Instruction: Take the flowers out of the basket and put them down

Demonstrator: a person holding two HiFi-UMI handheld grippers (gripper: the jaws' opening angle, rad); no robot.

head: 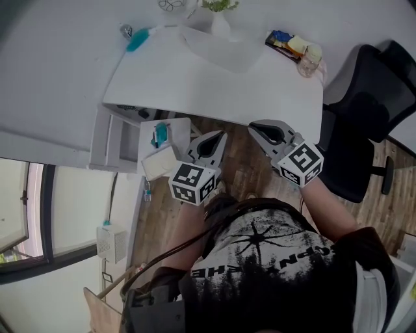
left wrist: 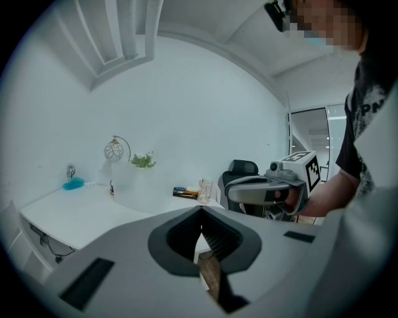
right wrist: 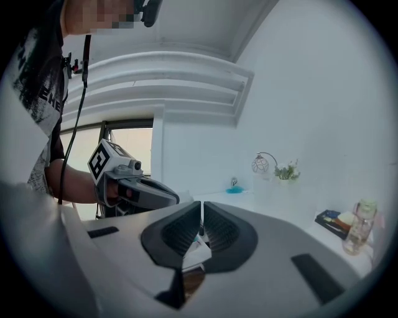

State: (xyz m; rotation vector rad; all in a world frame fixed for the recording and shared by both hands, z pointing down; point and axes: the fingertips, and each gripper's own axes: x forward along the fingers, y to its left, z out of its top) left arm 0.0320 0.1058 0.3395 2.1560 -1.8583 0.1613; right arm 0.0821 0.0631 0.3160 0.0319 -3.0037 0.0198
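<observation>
The white desk (head: 162, 78) lies ahead of me with the pale basket (head: 221, 49) near its far edge, and the flowers (head: 219, 5) show as a small green sprig above the basket's far rim (too far off to tell whether they are real). I judge them light, floppy and easily crushed, so I would pinch the stems low, never the heads. My left gripper (left wrist: 201, 217) and right gripper (right wrist: 202, 214) are both closed on nothing, well apart from the basket.

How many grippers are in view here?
2. The left gripper is held before the near edge of the white desk, left of centre in the head view; the right gripper is beside it, on its right. None hidden.
</observation>
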